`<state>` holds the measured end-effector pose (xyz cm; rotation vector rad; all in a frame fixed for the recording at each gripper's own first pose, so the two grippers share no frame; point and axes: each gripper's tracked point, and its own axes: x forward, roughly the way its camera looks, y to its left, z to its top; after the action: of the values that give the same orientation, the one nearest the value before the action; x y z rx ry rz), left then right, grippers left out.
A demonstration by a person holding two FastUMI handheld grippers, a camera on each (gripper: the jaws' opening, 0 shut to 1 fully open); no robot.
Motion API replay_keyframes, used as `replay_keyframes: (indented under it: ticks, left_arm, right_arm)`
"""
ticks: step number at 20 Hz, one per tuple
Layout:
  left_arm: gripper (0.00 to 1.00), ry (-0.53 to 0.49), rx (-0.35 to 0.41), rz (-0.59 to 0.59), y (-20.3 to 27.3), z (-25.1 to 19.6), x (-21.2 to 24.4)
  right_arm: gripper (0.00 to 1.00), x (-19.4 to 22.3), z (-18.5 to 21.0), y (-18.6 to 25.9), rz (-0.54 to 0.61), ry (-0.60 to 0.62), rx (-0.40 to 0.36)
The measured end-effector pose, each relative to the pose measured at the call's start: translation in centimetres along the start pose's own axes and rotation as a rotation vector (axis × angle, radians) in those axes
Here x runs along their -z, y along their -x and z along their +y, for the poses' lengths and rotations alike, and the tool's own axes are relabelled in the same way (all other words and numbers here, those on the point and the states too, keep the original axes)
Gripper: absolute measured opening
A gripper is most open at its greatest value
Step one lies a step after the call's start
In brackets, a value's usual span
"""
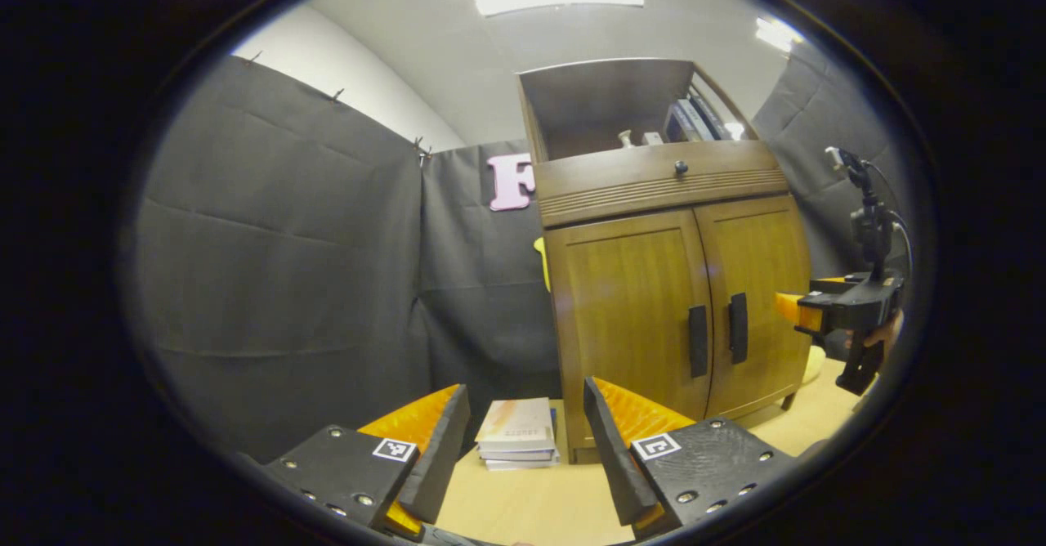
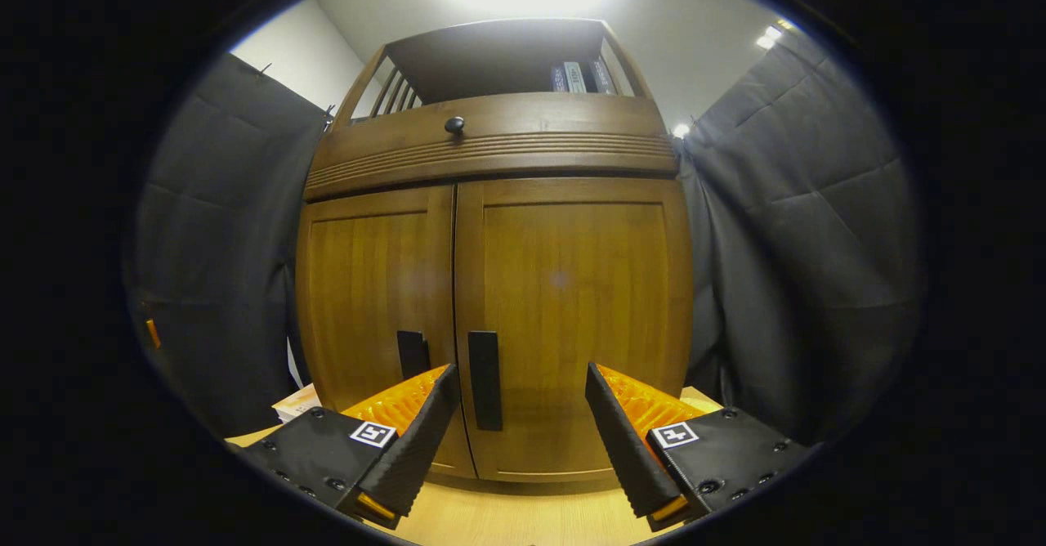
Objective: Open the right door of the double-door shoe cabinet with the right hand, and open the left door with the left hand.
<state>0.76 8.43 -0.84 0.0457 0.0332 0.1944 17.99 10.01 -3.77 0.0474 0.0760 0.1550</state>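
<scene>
right gripper (image 2: 519,387): fingers apart, empty, just short of right door (image 2: 572,317), its handle (image 2: 485,380) between them. left gripper (image 1: 527,405): fingers apart, empty, well back. shoe cabinet (image 1: 666,284) on tabletop (image 1: 523,501), both doors shut. book stack (image 1: 517,433) beside left door (image 1: 629,317).

Honestly can't see inside the shoe cabinet (image 2: 490,284) at all, both doors are flush shut. In my right gripper view my own left finger (image 2: 409,440) covers the bottom of the left door's handle (image 2: 413,354), and the cabinet's feet drop off the lower edge. Up on the open shelf, the books (image 2: 576,78) are too small and dark to make out. In my left gripper view the little things on that shelf (image 1: 625,138) are just blobs, and the stack of books (image 1: 517,434) on the tabletop (image 1: 523,501) has blurry covers. A hand (image 1: 882,335) on the other gripper (image 1: 797,311) is mostly hidden behind it.
</scene>
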Motion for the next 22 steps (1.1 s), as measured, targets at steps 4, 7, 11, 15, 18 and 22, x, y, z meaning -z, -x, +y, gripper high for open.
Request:
replay_keyframes:
  ticks: [4,7,11,15,18,22]
  left_arm:
    - [0.82,-0.014,-0.032,0.007,0.3,0.9,0.0]
    - [0.82,-0.02,-0.051,0.009,1.1,1.8,0.0]
    - [0.82,-0.025,-0.075,0.025,1.2,2.0,0.4]
    - [0.82,-0.031,-0.097,0.034,1.4,2.1,0.1]
    - [0.82,-0.035,-0.113,0.041,1.5,2.1,-0.2]
    - [0.82,-0.036,-0.125,0.038,1.8,2.3,-0.5]
  right_arm:
    - [0.98,1.6,0.4,-2.8,0.035,-0.014,-0.015]
    - [0.98,2.6,0.7,-4.8,0.065,-0.017,-0.026]
    - [0.98,3.6,1.5,-6.5,0.082,-0.031,-0.035]
    - [0.98,3.8,1.8,-8.5,0.086,-0.049,-0.037]
    - [0.84,4.4,2.2,-9.8,0.114,-0.06,-0.047]
    - [0.65,5.4,2.6,-10.7,0.159,-0.061,-0.058]
